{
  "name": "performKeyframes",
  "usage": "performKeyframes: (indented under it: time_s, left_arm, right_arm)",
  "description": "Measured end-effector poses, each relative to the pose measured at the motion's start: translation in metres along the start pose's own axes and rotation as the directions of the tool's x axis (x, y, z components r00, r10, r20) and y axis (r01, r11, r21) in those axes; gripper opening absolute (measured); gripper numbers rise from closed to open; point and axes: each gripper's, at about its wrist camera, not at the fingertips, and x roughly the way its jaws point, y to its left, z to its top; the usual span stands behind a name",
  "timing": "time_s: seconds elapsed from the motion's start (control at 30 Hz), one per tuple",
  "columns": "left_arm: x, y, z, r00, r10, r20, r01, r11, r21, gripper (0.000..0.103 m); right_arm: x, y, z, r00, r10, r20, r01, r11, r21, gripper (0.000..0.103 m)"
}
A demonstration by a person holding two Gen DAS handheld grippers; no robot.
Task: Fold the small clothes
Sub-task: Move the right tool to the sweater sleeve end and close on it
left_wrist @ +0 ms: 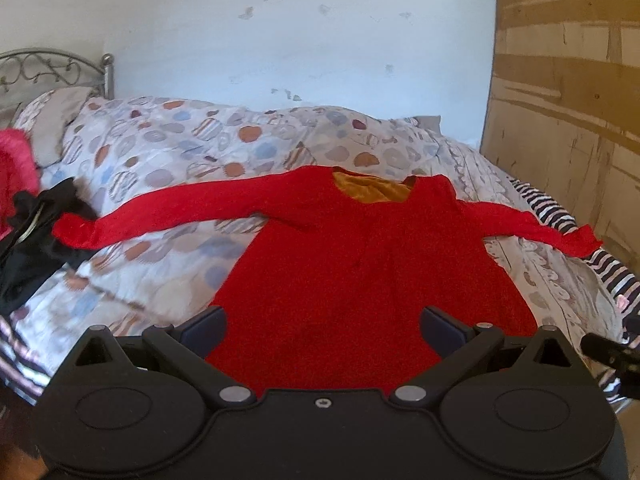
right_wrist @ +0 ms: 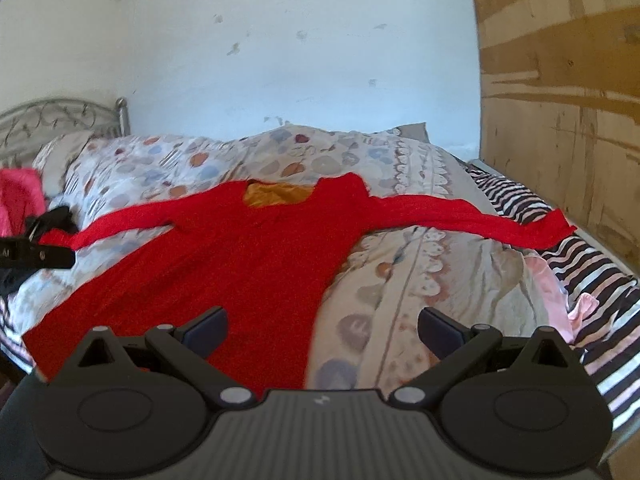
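Left wrist view: the left gripper (left_wrist: 322, 322) gapes empty over the red top (left_wrist: 360, 272); black clothes (left_wrist: 36, 240) lie far left. Right gripper (right_wrist: 323, 326) is likewise spread, a striped cloth (right_wrist: 592, 256) to its right.

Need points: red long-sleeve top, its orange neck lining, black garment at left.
red long-sleeve top (left_wrist: 360, 280), left wrist view, middle of the body
orange neck lining (left_wrist: 372, 192), left wrist view, inside the collar opening
black garment (left_wrist: 32, 248), left wrist view, bunched middle

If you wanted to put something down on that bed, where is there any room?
Bare quilt lies between the red top's body and its right sleeve; more beyond the collar. The left edge is crowded with black clothing and something pink.
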Motion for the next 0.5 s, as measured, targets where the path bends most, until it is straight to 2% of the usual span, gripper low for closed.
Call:
performKeyframes:
  time_s: [0.1,0.27,0.4,0.5]
  left_arm:
    - [0.027,-0.011,0.013,1.0,0.004,-0.022,-0.004,1.0,0.013,0.102]
    - [0.068,-0.021,0.029,0.999,0.026,-0.038,-0.026,1.0,0.007,0.102]
    - [0.099,-0.023,0.037,0.998,0.047,-0.046,-0.047,0.999,-0.003,0.102]
    - [0.119,-0.024,0.04,0.997,0.071,-0.033,-0.072,0.997,-0.014,0.102]
  right_arm:
    - [0.015,-0.03,0.006,0.999,-0.001,0.042,-0.001,0.999,0.049,0.103]
    - [0.037,-0.084,0.014,0.993,-0.08,0.087,0.069,0.99,0.126,0.103]
    - [0.056,-0.126,0.017,0.988,-0.081,0.133,0.057,0.983,0.176,0.103]
    - [0.077,-0.159,0.02,0.989,-0.062,0.132,0.03,0.973,0.231,0.103]
